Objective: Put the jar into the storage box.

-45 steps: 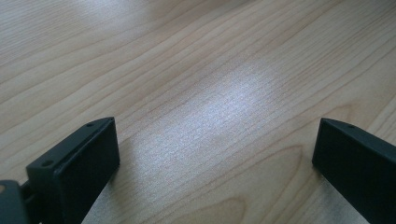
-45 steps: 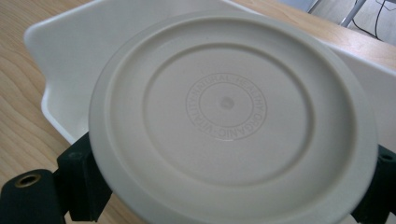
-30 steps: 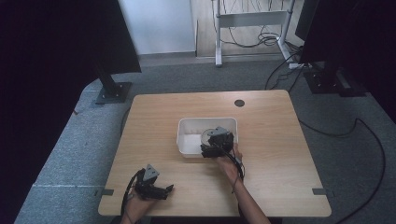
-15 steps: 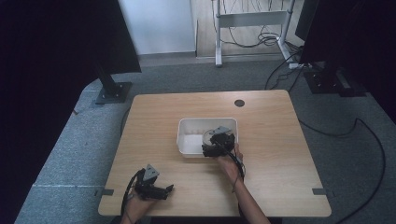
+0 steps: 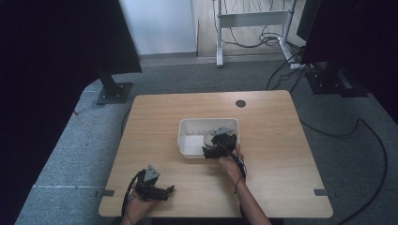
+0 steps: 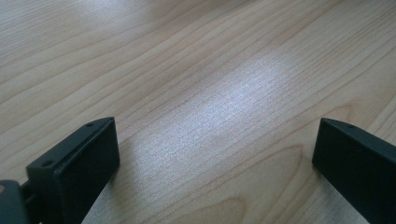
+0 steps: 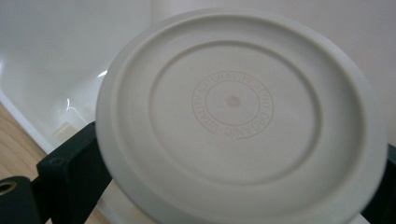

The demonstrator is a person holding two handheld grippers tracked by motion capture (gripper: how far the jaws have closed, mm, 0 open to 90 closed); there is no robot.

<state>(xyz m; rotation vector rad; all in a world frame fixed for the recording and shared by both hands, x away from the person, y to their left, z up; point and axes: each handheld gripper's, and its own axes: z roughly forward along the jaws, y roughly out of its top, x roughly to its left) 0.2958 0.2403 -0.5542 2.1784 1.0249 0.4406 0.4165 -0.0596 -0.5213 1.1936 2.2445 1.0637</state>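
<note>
Over the white plastic tub [image 5: 190,140] in the middle of the wooden table [image 5: 277,136], the right gripper [image 5: 217,143] hung at the tub's near right corner, tipped in over the rim. Between its jaws sat a round off-white plate [image 7: 238,116], underside toward the camera, its ringed foot and a circle of embossed lettering plain to read up close. The jaws pressed on the plate's rim from either side, one black jaw showing at the lower left edge and the other just peeking at the far right, so the claw was clamped on the plate. Behind the plate, the tub's pale inner wall and floor showed, with a sliver of tabletop at the lower left corner. From above, the plate [image 5: 212,137] appeared as a pale disc inside the tub, right against the gripper's front.

Down at the near left edge of the table, well apart from the tub, the left gripper [image 5: 162,192] rested low in the person's hand, its grey three-cornered plate on top. Its own camera showed the two black jaws spread wide apart, with bare wood grain and a soft patch of glare between them.
</note>
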